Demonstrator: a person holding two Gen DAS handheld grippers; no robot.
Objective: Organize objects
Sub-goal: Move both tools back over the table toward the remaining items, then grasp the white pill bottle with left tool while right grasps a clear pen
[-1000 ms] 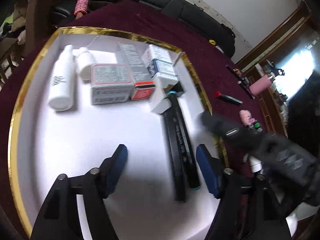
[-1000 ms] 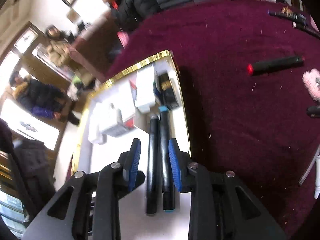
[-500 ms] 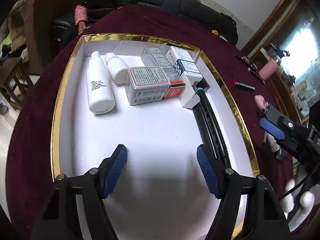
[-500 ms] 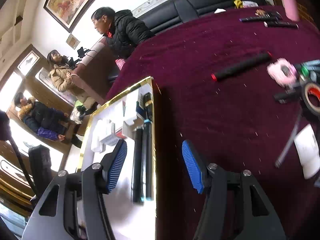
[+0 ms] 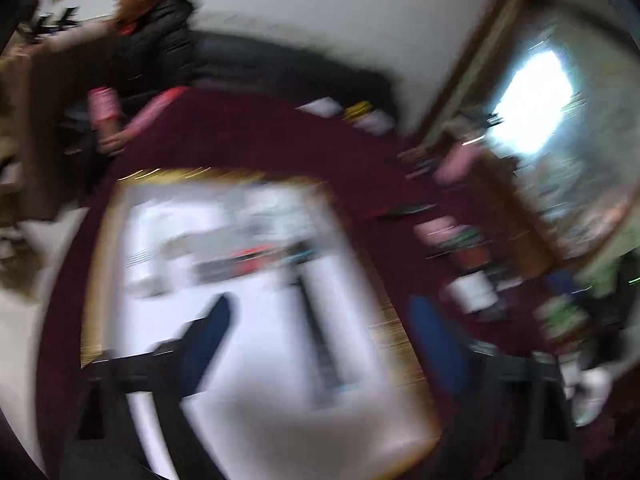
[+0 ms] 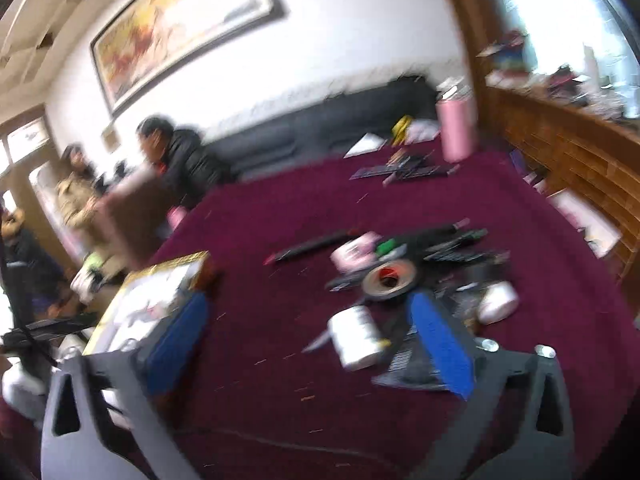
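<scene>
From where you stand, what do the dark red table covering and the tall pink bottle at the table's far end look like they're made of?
Dark red table covering: probably a napped fabric such as velvet or felt; matte, with lint specks clinging to it.
Tall pink bottle: likely coated metal or plastic; smooth pink sides and a paler cap, though blur leaves it open.

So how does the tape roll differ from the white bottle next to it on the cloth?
The tape roll is a dark flat ring with a red centre; the white bottle is a pale solid cylinder lying on its side. The roll lies farther from the right gripper, the bottle nearer. Both rest loose on the maroon cloth.
</scene>
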